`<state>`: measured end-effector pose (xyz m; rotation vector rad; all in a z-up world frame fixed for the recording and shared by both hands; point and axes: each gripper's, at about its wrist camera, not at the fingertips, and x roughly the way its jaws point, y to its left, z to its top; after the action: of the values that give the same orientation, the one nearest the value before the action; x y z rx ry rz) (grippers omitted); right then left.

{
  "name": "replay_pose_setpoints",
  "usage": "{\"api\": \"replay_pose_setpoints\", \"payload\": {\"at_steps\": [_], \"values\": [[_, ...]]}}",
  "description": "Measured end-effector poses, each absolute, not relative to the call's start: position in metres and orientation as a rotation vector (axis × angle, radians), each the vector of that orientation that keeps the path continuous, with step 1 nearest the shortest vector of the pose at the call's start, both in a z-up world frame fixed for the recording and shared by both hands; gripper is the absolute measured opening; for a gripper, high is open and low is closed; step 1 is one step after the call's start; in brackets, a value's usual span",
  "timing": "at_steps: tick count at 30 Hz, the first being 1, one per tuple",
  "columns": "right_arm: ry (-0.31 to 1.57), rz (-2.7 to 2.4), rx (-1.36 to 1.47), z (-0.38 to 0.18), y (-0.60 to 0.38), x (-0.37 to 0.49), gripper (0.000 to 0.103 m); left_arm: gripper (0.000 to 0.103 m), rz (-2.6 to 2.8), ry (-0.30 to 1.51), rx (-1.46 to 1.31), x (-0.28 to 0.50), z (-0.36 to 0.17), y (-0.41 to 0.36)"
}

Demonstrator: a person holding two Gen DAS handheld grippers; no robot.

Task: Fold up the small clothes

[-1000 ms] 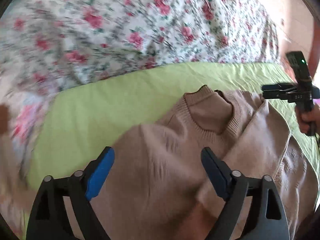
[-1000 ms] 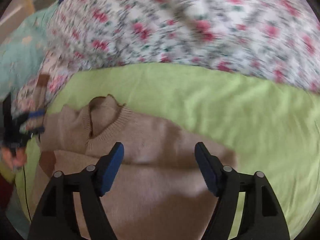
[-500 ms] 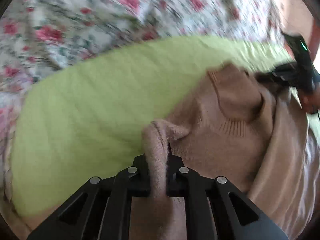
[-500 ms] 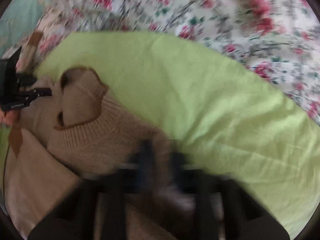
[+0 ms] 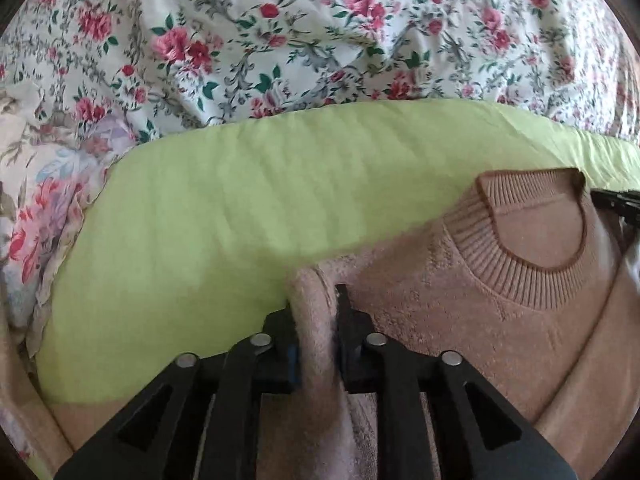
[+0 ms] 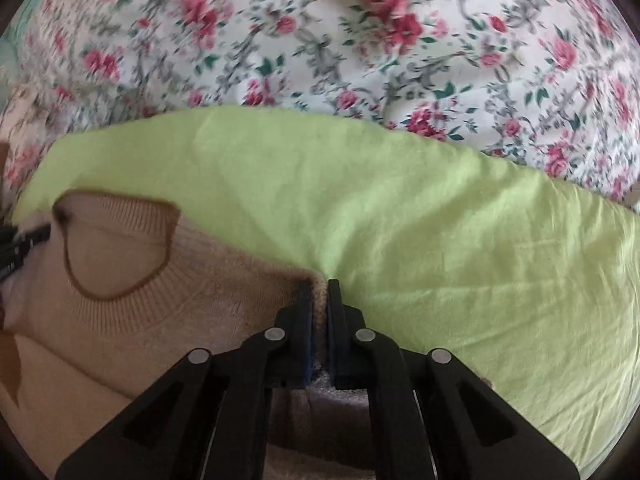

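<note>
Left hand-held gripper point(image 5: 314, 300) is seen in the left wrist view closed narrowly on a raised ridge of the beige knitted pullover with a ribbed round collar point(image 5: 460, 312), pinched at what appears to be the garment's left shoulder edge. The fabric is bunched upward between the black fingers point(image 5: 352, 320), which suggests that the grip is taken at the outer seam so that the side can be lifted and carried over the body of the garment. The pullover is spread flat on a light green sheet point(image 5: 240, 208), laid over the bed with a white quilt printed with red roses point(image 5: 280, 40); the smooth sheet seems placed as a plain folding surface. At the far right edge the black tip of the other tool is just visible beside the ribbed collar point(image 5: 532, 276).

Right hand-held gripper point(image 6: 319, 300) is shown in the right wrist view likewise closed tightly on a thin fold of the same pullover point(image 6: 180, 308), at the opposite shoulder edge where knit meets green sheet point(image 6: 440, 220). The collar point(image 6: 120, 292) lies to the left, between the two grips. Both shoulders are judged to be held symmetrically so that the garment can be kept taut and level while the fold is made. The floral quilt point(image 6: 360, 40) is blurred here.
</note>
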<state>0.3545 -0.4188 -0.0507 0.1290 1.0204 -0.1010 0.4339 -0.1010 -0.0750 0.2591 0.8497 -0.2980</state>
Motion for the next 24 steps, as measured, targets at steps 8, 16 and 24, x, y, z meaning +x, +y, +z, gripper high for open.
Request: {"api": "replay_pose_setpoints", "payload": {"at_steps": [8, 16, 24], "values": [[0.926, -0.017, 0.371, 0.005, -0.425, 0.285, 0.060, 0.077, -0.189, 0.796, 0.120, 0.362, -0.033, -0.036], [0.953, 0.174, 0.468, 0.008, -0.361, 0.211, 0.061, 0.082, 0.010, 0.785, 0.038, 0.335, -0.021, 0.056], [0.982, 0.224, 0.513, 0.007, -0.321, 0.175, 0.061, 0.091, 0.213, 0.756, 0.038, 0.388, -0.013, 0.100]]}}
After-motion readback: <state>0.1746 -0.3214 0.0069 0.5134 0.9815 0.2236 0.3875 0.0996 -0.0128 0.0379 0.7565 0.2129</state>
